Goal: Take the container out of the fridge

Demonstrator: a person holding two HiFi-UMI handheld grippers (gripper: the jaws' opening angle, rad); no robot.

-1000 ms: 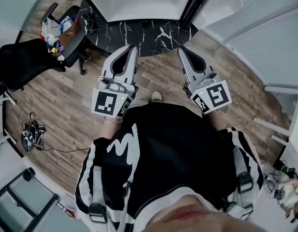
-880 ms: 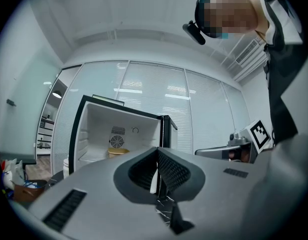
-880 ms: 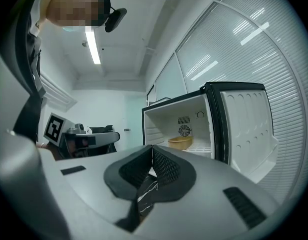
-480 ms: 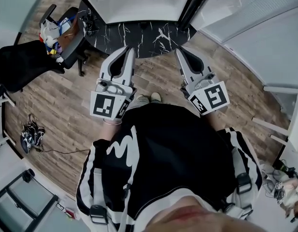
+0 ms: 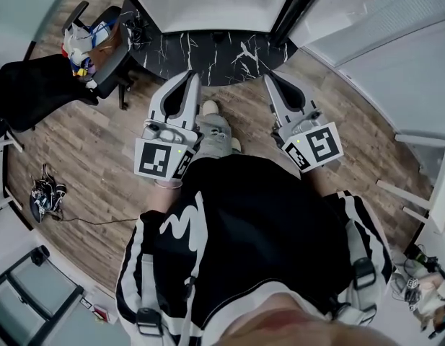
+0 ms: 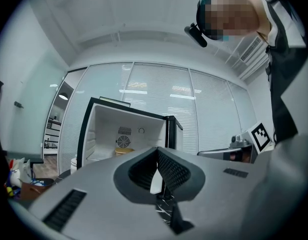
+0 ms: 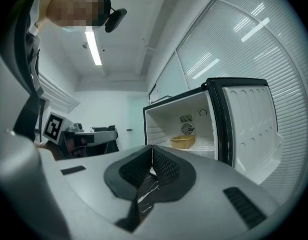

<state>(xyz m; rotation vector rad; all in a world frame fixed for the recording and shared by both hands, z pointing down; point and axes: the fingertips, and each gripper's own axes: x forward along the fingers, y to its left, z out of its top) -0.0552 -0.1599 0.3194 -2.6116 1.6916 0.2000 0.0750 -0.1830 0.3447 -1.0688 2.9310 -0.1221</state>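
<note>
Beside the fridge (image 5: 215,19), a cluttered chair (image 5: 99,52)

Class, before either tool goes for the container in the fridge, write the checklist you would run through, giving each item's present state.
1. Open door on the fridge: ok.
2. Sight of the container: ok, it sits inside.
3. Nothing in the left tool: ok, shut and empty.
4. Nothing in the right tool: ok, shut and empty.
5. Jaws apart for a grasp: not ok, both shut.
6. Tools at the container: not ok, both short of the fridge.
</note>
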